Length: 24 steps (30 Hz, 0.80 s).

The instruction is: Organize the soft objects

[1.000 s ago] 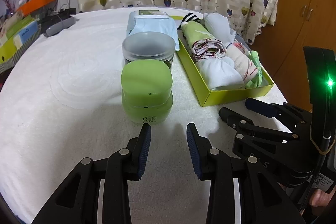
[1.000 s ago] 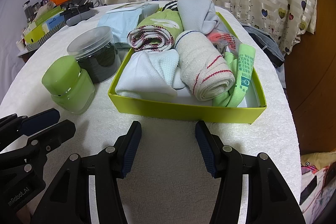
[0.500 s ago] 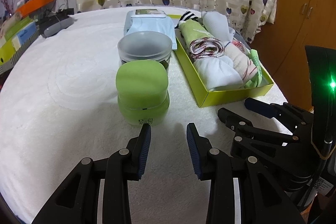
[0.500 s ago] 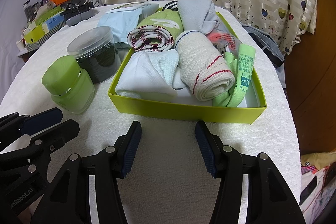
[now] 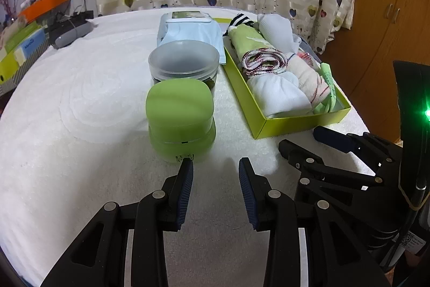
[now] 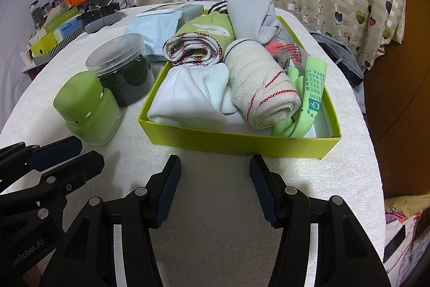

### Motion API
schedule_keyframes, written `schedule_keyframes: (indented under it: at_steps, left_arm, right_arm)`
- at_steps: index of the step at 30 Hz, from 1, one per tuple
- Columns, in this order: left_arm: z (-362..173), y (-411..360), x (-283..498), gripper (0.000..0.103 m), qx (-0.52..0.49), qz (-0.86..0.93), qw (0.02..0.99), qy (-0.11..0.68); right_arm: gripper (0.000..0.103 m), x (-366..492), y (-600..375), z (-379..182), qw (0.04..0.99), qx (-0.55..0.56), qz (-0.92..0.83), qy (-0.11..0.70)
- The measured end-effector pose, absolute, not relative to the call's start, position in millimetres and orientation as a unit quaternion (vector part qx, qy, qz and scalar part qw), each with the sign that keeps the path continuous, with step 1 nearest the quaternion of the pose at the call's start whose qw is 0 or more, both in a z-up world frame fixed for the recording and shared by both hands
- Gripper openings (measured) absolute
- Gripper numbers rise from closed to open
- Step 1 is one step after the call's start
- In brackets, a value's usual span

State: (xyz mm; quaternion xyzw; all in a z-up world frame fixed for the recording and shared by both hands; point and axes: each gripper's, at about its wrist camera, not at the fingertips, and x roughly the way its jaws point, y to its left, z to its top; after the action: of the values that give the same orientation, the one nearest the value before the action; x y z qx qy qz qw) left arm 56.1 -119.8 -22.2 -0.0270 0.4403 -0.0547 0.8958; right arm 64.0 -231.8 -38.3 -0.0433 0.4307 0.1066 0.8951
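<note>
Blue ribbed pads line my left gripper (image 5: 215, 166), whose fingers stand partly apart with nothing between them, only bare white terry cloth (image 5: 80, 104) below. My right gripper (image 6: 215, 163) is spread wider and also holds nothing; its fingers hang over the cloth-covered counter at the near edge. The two grippers sit side by side, close but apart.

Just beyond the left fingers stands a green jar (image 5: 180, 120) with a rounded square lid, and touching behind it a clear-lidded jar (image 5: 184, 63) with dark contents. Farther back lies a pale blue wet-wipes pack (image 5: 190, 27).

Just ahead of the right fingers, along the counter's right edge, is the lime-green box (image 6: 242, 139). Inside it I see the soft things packed together: a white folded cloth (image 6: 188, 96) at the near left, a cream roll with red stripes (image 6: 262, 90) beside it, a green rolled towel with red-stitched edge (image 6: 201, 42) behind, a grey-white sock (image 6: 250, 18) at the far end, and a light green printed strip (image 6: 311, 96) against the right wall.
</note>
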Motion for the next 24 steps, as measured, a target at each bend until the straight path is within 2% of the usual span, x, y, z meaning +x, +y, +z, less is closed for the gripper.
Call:
schedule_keyframes:
  at_steps: [24]
  left_arm:
    - [-23.3, -117.7, 59.6, 0.034, -0.029, -0.057, 0.895, 0.442]
  right_arm:
    - [0.055, 63.9, -231.6, -38.1, 0.895, -0.044, 0.106, 0.431]
